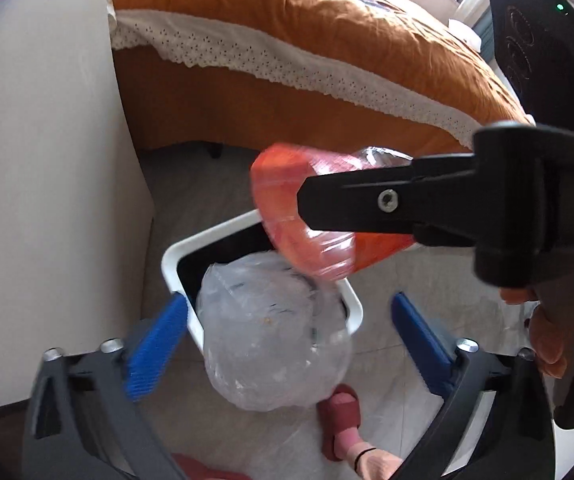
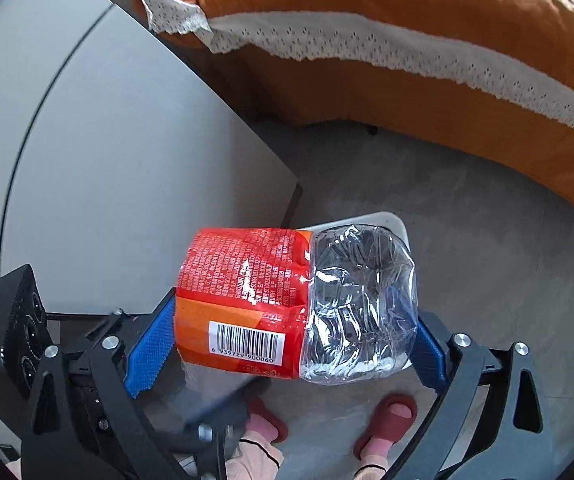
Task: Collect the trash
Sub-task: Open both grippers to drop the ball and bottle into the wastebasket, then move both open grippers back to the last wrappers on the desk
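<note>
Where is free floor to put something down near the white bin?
Bare floor lies between the white bin and the orange bed cover. It is crowded over the bin: a clear bag between the left gripper's open fingers, and the snack package in the right gripper.

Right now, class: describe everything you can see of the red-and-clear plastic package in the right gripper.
The plastic package is crumpled thin film: one half red and orange with fine white print and a white barcode panel, the other half clear and creased. It lies crosswise in the right gripper, a blue pad pressing each end, in the air above the white bin.
</note>
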`<state>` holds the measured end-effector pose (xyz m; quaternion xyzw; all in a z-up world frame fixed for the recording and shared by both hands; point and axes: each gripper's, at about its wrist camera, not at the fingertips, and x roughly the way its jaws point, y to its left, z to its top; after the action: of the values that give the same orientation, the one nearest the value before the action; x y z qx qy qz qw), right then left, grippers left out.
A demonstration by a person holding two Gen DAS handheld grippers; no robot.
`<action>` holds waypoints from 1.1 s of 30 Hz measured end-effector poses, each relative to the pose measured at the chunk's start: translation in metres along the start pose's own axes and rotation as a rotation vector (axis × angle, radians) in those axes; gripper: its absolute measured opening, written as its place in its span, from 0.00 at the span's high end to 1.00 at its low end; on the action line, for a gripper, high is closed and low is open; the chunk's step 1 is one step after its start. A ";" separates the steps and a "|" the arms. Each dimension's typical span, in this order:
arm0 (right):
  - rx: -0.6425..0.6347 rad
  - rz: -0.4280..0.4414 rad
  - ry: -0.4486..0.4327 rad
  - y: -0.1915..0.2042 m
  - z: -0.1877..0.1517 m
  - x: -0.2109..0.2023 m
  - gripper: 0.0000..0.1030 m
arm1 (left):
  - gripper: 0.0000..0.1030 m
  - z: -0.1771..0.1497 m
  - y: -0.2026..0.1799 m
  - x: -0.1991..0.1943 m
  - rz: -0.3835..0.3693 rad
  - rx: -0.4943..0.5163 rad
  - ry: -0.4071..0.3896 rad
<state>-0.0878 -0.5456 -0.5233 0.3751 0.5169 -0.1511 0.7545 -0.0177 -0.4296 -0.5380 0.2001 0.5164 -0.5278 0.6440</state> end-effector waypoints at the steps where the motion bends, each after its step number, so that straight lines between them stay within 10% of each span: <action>1: 0.005 -0.010 0.010 -0.004 -0.002 0.009 0.04 | 0.05 -0.003 0.003 0.007 -0.001 -0.002 0.013; 17: 0.007 -0.039 0.015 0.008 -0.004 -0.003 0.04 | 0.05 -0.005 0.011 -0.025 0.031 -0.040 0.003; 33: -0.146 -0.031 -0.270 0.115 -0.005 -0.223 0.04 | 0.05 0.029 -0.044 -0.246 0.105 -0.063 -0.288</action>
<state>-0.1142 -0.5005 -0.2782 0.2876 0.4262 -0.1740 0.8398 -0.0213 -0.3524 -0.2982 0.1287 0.4240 -0.5003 0.7439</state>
